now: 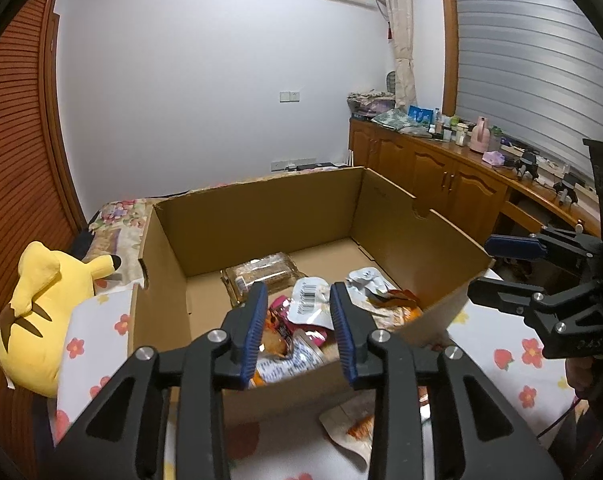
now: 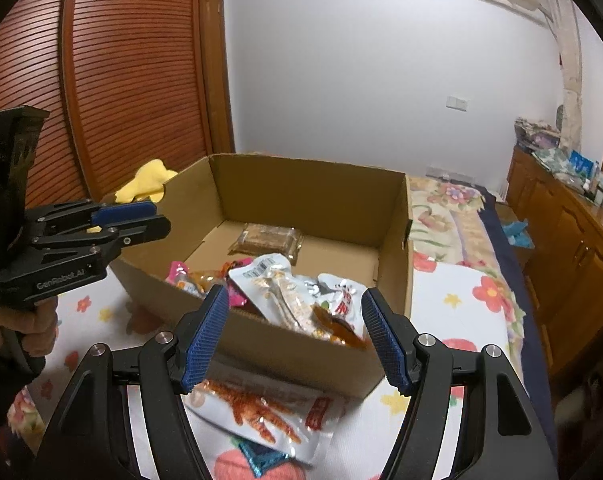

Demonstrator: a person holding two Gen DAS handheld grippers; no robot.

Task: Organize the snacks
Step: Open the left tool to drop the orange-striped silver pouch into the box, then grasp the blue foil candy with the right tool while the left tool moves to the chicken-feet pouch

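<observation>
An open cardboard box (image 1: 261, 208) (image 2: 313, 184) stands on a flowered bedsheet. Inside lie several snack packets (image 1: 313, 304) (image 2: 285, 292) and a brown wrapped bar pack (image 1: 261, 276) (image 2: 269, 238). My left gripper (image 1: 299, 316) is open and empty, above the box's near wall; it also shows in the right wrist view (image 2: 141, 220). My right gripper (image 2: 295, 332) is open and empty, over the near wall; it also shows in the left wrist view (image 1: 497, 268). An orange chicken-feet snack packet (image 2: 261, 412) (image 1: 357, 428) lies on the sheet in front of the box, below my right gripper.
A yellow plush toy (image 1: 41, 312) (image 2: 145, 180) lies left of the box. A wooden cabinet (image 1: 441, 172) (image 2: 573, 248) with clutter on top runs along the right. A wooden slatted wardrobe (image 2: 101, 80) stands at the left. A teal wrapper (image 2: 261, 460) lies near the packet.
</observation>
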